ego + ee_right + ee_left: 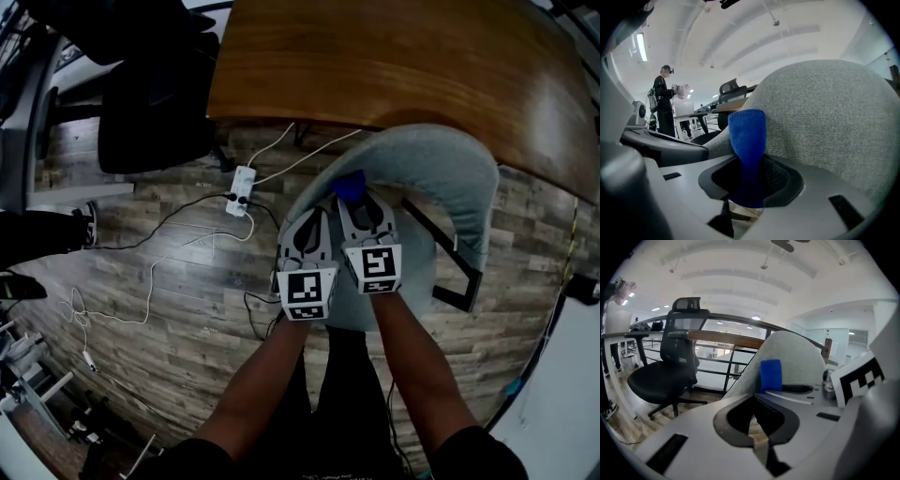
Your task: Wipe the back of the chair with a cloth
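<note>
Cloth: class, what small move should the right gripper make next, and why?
Probably press the cloth against the chair back and begin a sideways stroke: the right gripper is shut on the cloth, whose tip stands just before the grey fabric.

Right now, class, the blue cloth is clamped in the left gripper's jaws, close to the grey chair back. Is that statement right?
No, the gripper is wrong. The blue cloth is clamped in the jaws of the right gripper, close to the grey chair back; the right gripper view shows it.
</note>
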`<action>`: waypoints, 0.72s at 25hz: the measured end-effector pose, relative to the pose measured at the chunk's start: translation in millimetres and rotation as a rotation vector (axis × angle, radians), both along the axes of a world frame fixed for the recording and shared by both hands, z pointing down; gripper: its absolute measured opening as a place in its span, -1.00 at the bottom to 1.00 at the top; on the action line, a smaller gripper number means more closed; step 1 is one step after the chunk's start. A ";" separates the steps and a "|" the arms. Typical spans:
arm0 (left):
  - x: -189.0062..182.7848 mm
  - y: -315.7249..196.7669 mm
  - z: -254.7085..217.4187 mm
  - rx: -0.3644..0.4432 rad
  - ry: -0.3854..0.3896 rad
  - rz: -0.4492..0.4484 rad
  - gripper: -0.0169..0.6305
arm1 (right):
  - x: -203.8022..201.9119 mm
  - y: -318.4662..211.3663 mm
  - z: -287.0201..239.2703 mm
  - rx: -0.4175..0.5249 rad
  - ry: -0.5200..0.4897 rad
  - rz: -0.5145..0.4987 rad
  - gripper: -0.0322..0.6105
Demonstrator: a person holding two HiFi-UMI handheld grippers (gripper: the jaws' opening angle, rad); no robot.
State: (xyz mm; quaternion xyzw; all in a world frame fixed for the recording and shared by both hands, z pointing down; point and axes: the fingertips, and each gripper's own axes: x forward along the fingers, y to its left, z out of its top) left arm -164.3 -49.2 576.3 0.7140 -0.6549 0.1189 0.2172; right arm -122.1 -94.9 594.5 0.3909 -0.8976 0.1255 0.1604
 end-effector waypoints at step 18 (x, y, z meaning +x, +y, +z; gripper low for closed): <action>56.8 -46.0 31.2 0.000 -0.032 0.188 -0.94 | 55.7 -42.6 21.1 0.030 -0.014 0.129 -0.48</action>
